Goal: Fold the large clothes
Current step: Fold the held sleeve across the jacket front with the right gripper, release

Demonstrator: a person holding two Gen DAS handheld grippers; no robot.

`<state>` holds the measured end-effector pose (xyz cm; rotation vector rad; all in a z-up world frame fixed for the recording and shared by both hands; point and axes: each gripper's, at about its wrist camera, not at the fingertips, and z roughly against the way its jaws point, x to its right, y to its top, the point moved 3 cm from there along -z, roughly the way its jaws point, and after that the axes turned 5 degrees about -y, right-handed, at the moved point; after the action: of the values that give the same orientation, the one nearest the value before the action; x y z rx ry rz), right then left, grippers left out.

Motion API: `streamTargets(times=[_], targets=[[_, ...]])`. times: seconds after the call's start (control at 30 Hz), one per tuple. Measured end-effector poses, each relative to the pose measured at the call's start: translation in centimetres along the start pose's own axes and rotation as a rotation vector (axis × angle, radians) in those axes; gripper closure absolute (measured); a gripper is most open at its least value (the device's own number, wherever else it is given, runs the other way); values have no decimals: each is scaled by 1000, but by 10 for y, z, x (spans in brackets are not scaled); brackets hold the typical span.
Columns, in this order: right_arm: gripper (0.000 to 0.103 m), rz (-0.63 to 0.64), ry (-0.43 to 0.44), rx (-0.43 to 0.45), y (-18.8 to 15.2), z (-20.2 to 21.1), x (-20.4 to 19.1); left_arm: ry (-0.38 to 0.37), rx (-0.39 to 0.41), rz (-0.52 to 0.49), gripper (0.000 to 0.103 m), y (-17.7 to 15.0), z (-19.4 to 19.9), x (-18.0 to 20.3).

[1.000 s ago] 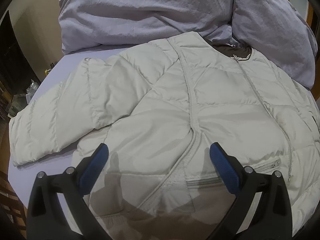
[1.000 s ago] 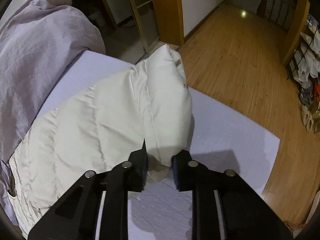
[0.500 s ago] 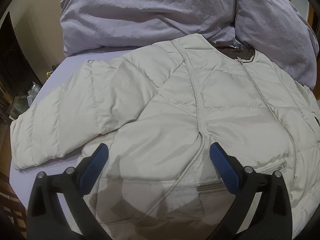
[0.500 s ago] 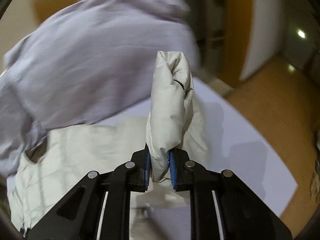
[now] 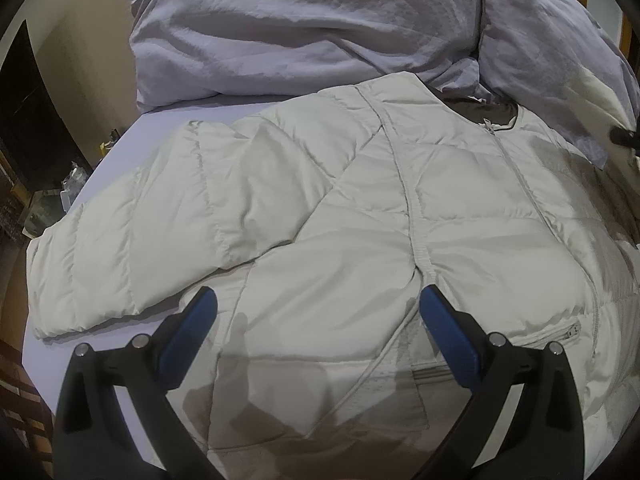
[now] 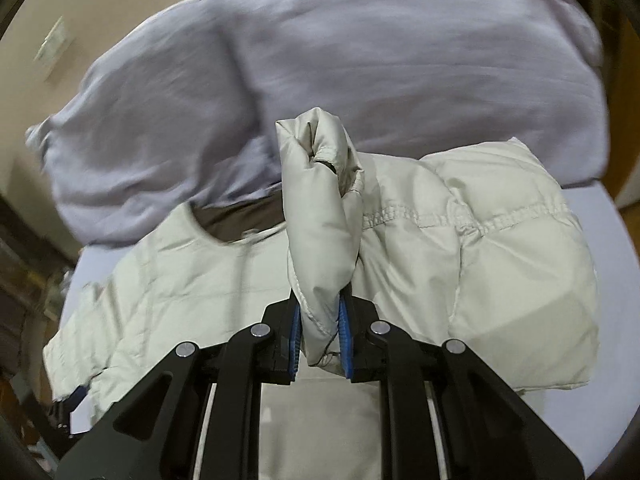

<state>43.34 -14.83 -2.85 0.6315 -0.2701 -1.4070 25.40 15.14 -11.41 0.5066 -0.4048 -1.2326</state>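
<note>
A cream quilted puffer jacket (image 5: 360,232) lies front up on a lilac bed sheet (image 5: 160,120), zip closed, collar toward the far side. Its one sleeve (image 5: 132,248) stretches out flat to the left. My left gripper (image 5: 318,320) hovers open over the jacket's lower hem, nothing between its blue pads. In the right wrist view my right gripper (image 6: 320,336) is shut on the cuff end of the other sleeve (image 6: 320,216), which stands lifted above the jacket body (image 6: 192,264). That sleeve's upper part (image 6: 500,272) bulges folded on the right.
A crumpled lilac duvet (image 5: 304,28) is piled along the far side of the bed, touching the jacket's collar. The bed's left edge (image 5: 36,360) drops to a dark floor with clutter. A beige wall with a switch plate (image 6: 52,44) stands behind the duvet.
My right gripper, shut on the sleeve cuff, has swung from the bed's right side over the jacket body, lifting and rolling the sleeve. The left gripper has stayed put and open.
</note>
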Motion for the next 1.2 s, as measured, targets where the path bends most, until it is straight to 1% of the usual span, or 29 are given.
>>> streamTargets(times=[0.17, 0.3, 0.47, 0.6, 0.67, 0.7, 0.73, 0.8, 0.87, 0.93, 0.97, 1.0, 1.03, 1.07, 1.1, 1.17, 1.2], targets=[[87, 63, 88, -55, -8, -19, -58, 3, 3, 13, 2, 0, 1, -6], [87, 108, 103, -107, -22, -40, -90, 6, 4, 25, 2, -1, 2, -12], [86, 119, 94, -187, -45, -69, -104, 11, -1, 39, 2, -2, 1, -19], [84, 152, 64, -219, -61, -85, -107, 9, -5, 39, 2, -3, 0, -20], [74, 168, 66, -217, -63, -82, -108, 7, -4, 36, 2, -3, 1, -20], [61, 169, 80, -220, -62, -78, -109, 5, -5, 35, 2, -4, 1, -20], [50, 166, 98, -219, -61, -74, -109, 4, -5, 36, 2, -4, 1, -20], [46, 155, 116, -173, -54, -60, -108, 0, -5, 38, 2, -3, 1, -21], [44, 143, 109, -103, -45, -46, -101, -3, -3, 44, 2, -3, 3, -23], [42, 119, 65, -54, -36, -39, -91, -4, -2, 52, 2, -2, 3, -25], [42, 97, 24, -41, -32, -41, -83, -6, -3, 57, 2, -1, 4, -27], [42, 81, -6, -42, -32, -44, -78, -7, -3, 60, 2, -1, 4, -28], [40, 64, -44, -50, -31, -49, -72, -10, -2, 66, 2, -1, 5, -30], [37, 59, -68, -54, -30, -53, -69, -10, -1, 70, 2, 0, 5, -32], [32, 60, -103, -57, -32, -57, -66, -12, 0, 76, 2, 1, 6, -34], [30, 68, -144, -64, -37, -65, -65, -17, 0, 87, 2, 2, 6, -40], [26, 72, -156, -71, -39, -69, -67, -20, 0, 92, 2, 2, 7, -42]])
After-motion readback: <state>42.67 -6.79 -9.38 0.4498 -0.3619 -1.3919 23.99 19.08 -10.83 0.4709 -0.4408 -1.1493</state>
